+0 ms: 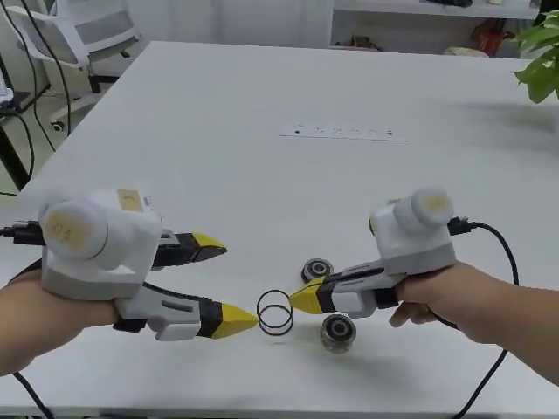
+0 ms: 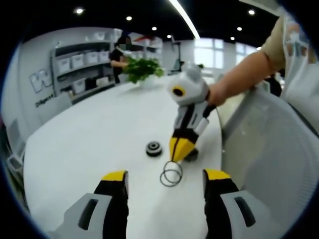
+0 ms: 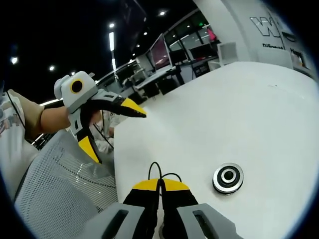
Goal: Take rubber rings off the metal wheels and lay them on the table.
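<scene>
Two thin black rubber rings (image 1: 275,312) lie overlapping on the white table (image 1: 262,157), also seen as rubber rings (image 2: 171,174) between my left jaws. My right gripper (image 1: 301,299) is shut, its yellow tips at the edge of the upper ring, whose arcs (image 3: 155,167) rise just past my right gripper (image 3: 160,185). My left gripper (image 1: 223,284) stands open to the left of the rings, holding nothing. One metal wheel (image 1: 317,269) sits behind the right gripper, another metal wheel (image 1: 337,330) just below it. A wheel (image 2: 154,148) and a wheel (image 3: 228,178) also show.
A flush white strip (image 1: 345,133) with small marks crosses the table's middle. A plant (image 1: 541,61) stands at the far right and an office chair (image 1: 87,35) at the far left. A cable (image 1: 498,253) trails from the right gripper.
</scene>
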`<action>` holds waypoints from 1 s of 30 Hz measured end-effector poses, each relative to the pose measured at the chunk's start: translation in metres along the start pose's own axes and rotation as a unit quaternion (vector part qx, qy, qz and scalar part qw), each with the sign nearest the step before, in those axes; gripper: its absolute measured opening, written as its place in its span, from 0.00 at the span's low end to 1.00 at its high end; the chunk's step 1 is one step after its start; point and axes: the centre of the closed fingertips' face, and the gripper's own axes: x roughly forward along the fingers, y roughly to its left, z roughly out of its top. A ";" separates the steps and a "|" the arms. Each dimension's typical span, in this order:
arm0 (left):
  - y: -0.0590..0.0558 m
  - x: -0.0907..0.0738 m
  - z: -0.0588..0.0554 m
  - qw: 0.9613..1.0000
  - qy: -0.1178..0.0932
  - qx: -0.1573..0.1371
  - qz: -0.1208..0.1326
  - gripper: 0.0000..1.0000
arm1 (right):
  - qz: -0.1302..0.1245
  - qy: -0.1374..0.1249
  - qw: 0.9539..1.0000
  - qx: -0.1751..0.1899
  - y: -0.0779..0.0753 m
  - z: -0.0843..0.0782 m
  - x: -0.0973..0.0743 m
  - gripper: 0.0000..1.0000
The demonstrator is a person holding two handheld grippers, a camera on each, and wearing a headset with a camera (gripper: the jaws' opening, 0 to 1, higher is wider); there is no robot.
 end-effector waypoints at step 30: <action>0.005 -0.001 -0.008 1.000 0.009 -0.013 0.007 0.61 | -0.053 0.040 0.998 0.002 -0.023 -0.021 0.011 0.02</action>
